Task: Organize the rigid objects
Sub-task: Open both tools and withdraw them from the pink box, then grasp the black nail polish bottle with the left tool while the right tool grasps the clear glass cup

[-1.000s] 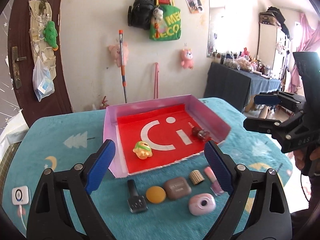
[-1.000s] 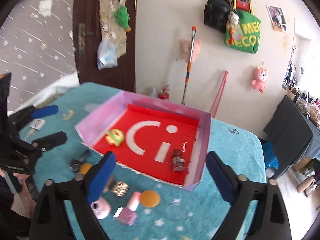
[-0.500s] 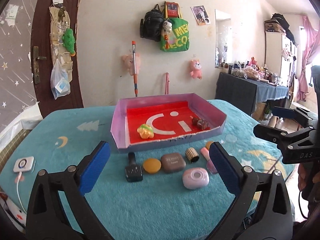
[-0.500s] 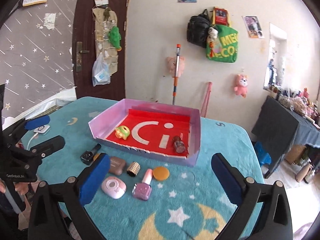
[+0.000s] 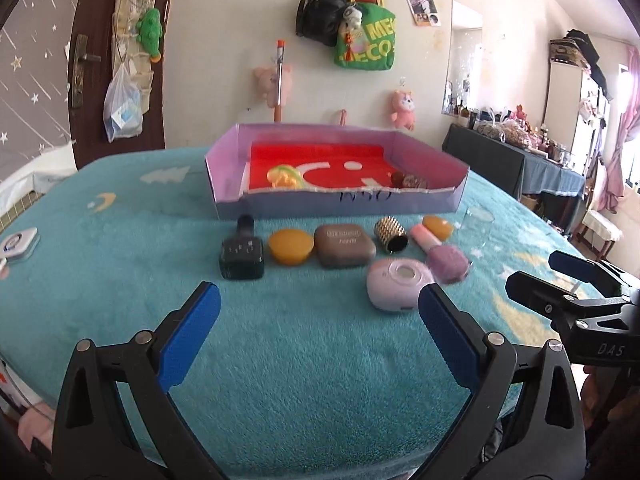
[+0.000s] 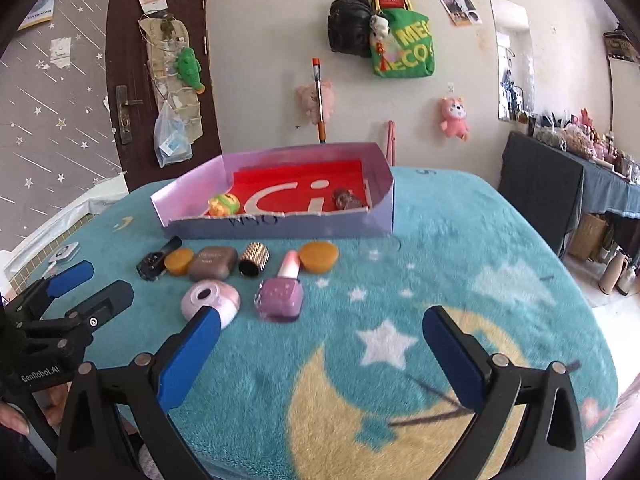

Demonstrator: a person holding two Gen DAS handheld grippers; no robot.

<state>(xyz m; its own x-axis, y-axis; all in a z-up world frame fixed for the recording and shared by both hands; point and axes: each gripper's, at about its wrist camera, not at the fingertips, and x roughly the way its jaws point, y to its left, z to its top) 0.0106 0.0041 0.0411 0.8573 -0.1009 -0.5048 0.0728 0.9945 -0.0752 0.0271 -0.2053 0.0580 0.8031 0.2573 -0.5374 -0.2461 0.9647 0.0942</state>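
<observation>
I am holding the left gripper (image 5: 319,324) low over the teal worktop (image 5: 120,264), its blue fingers (image 5: 188,336) spread wide, having just been opening, with nothing between them. I am keeping the right gripper (image 6: 320,354) likewise wide apart, just opened, and empty. Just beyond lie a pink round case (image 5: 398,284) and a purple nail polish bottle (image 6: 282,294). Farther on, in a row, are a black bottle (image 5: 241,254), orange disc (image 5: 290,246), brown case (image 5: 344,245) and gold roller (image 5: 391,234). Farthest sits the purple box (image 5: 340,204), holding a yellow toy (image 5: 285,176).
</observation>
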